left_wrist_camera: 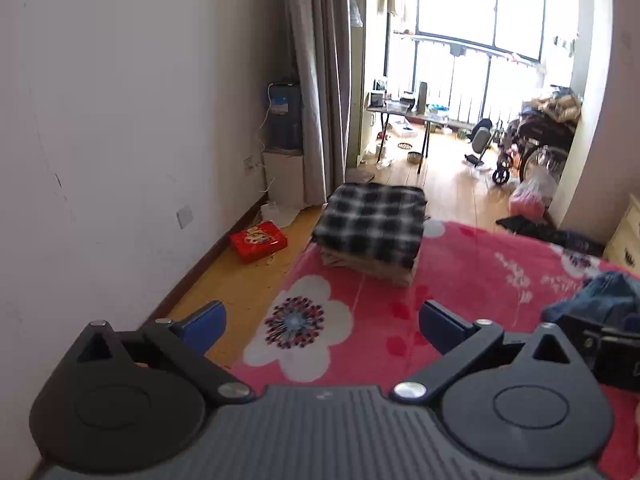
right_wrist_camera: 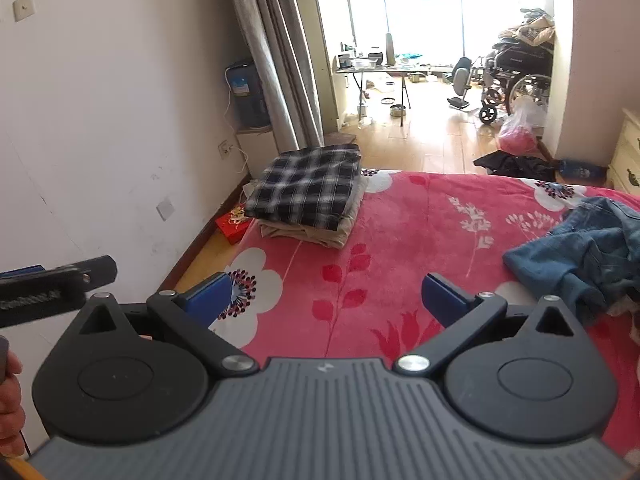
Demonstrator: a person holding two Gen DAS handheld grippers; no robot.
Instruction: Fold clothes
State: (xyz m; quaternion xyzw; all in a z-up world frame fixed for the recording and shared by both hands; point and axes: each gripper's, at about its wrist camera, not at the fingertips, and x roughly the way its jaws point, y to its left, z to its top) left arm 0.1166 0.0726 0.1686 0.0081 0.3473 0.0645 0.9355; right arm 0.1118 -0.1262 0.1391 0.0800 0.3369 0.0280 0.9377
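Left gripper: jaws spread wide, nothing between them.
Right gripper: jaws spread, empty, over the bed.
Denim garment: crumpled, right of the right jaws, unfolded; no clear long axis.
Folded stack: plaid on top, ahead-left of the jaws, long axis running away.
Risk: stack sits at the bed edge; a careless sweep could topple it.

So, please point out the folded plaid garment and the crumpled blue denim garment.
plaid garment [right_wrist_camera: 306, 188], right wrist view, middle of its top face.
denim garment [right_wrist_camera: 588, 248], right wrist view, middle of the crumpled heap.
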